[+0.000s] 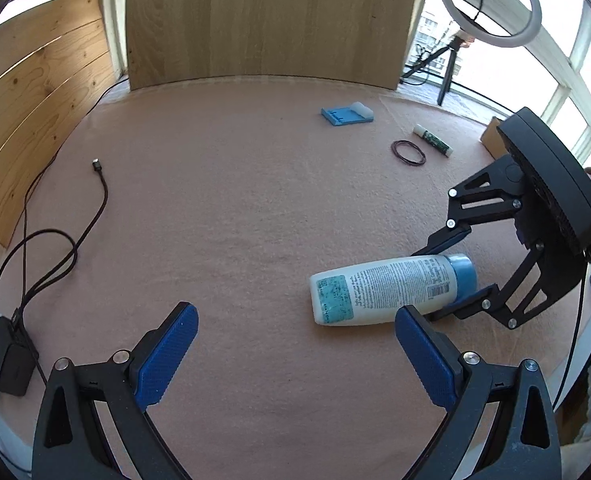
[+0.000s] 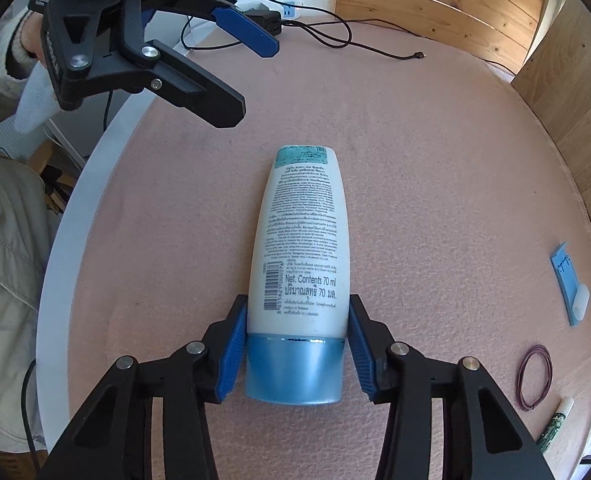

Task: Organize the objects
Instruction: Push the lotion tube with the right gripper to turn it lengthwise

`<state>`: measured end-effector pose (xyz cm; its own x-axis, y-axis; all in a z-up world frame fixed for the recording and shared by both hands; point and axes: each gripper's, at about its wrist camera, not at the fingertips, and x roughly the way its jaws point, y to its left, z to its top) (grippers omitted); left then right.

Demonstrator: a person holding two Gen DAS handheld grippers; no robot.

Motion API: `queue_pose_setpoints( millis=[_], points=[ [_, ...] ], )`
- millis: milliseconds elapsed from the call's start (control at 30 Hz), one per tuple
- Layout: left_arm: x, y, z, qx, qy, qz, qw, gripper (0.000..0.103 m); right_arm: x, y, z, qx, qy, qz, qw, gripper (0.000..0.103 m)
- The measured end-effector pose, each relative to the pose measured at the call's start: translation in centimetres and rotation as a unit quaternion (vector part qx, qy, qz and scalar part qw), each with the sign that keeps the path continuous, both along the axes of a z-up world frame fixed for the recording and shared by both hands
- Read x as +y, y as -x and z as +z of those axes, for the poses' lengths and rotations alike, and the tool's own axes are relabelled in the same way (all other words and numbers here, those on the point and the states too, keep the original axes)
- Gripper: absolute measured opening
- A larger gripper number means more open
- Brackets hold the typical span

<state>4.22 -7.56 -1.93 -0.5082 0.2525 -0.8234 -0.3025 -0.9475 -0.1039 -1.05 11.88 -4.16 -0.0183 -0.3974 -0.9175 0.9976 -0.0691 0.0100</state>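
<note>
1. Right gripper (image 2: 297, 344) is pinching the bottle (image 2: 301, 256): both blue pads (image 2: 231, 354) press the sides just where the white body meets the blue cap.
2. Bottle lies flat on the pink mat (image 2: 435, 160), cap end toward the right gripper, printed back label facing up, teal sticker at the far end.
3. Left gripper (image 1: 295, 332) has its jaws spread wide with nothing between them; it hangs above bare mat, just beside the bottle's far end.
4. From the left wrist view the bottle (image 1: 391, 290) sits near the right blue pad, not touching it; the right gripper (image 1: 451, 276) straddles its cap.
5. Farther out on the mat: a blue flat holder (image 1: 345, 114) with a white piece on one end, a dark rubber band loop (image 1: 408, 153), and a small white-and-green tube (image 1: 433, 141) just beside the loop.
6. Black cable (image 1: 99, 196) trails across the mat's other side, loose plug end lying free, running back to a black charger (image 1: 9, 364).
7. Wood panels (image 1: 263, 20) stand behind the mat; a ring light (image 1: 491, 4) on a tripod stands by the window.
</note>
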Motion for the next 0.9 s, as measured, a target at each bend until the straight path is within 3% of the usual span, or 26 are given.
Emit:
queue_pose_setpoints(
  millis=[133, 267, 433, 500, 567, 633, 900],
  points=[
    [1.9, -1.9, -0.9, 0.042, 0.019, -0.115, 0.9923, 0.1, 0.7, -1.4, 0.1, -0.013, -0.001, 0.019, 1.0, 0.043],
    [4.6, -3.5, -2.3, 0.052, 0.032, -0.22, 0.9735, 0.098, 1.4, -3.7, 0.1, -0.019, -0.006, 0.047, 0.999, 0.043],
    [7.2, -5.4, -3.5, 0.048, 0.03, -0.31, 0.949, 0.089, 2.6, -6.2, 0.2, -0.027, -0.017, 0.071, 0.997, 0.043],
    [7.9, -6.1, -4.1, 0.042, 0.035, -0.334, 0.941, 0.085, 3.1, -7.0, 0.2, -0.025, -0.023, 0.079, 0.996, 0.043],
    [8.5, -6.5, -4.7, 0.027, 0.033, -0.358, 0.9328, 0.07, 3.7, -7.7, 0.2, -0.021, -0.026, 0.086, 0.996, 0.043],
    [8.7, -6.9, -4.9, 0.025, 0.021, -0.369, 0.9287, 0.063, 4.0, -7.8, 0.3, -0.02, -0.025, 0.08, 0.996, 0.043],
    [8.5, -7.1, -4.9, 0.024, 0.008, -0.377, 0.9259, 0.057, 5.5, -7.8, 0.4, -0.019, -0.009, 0.031, 0.999, 0.044]
  ],
)
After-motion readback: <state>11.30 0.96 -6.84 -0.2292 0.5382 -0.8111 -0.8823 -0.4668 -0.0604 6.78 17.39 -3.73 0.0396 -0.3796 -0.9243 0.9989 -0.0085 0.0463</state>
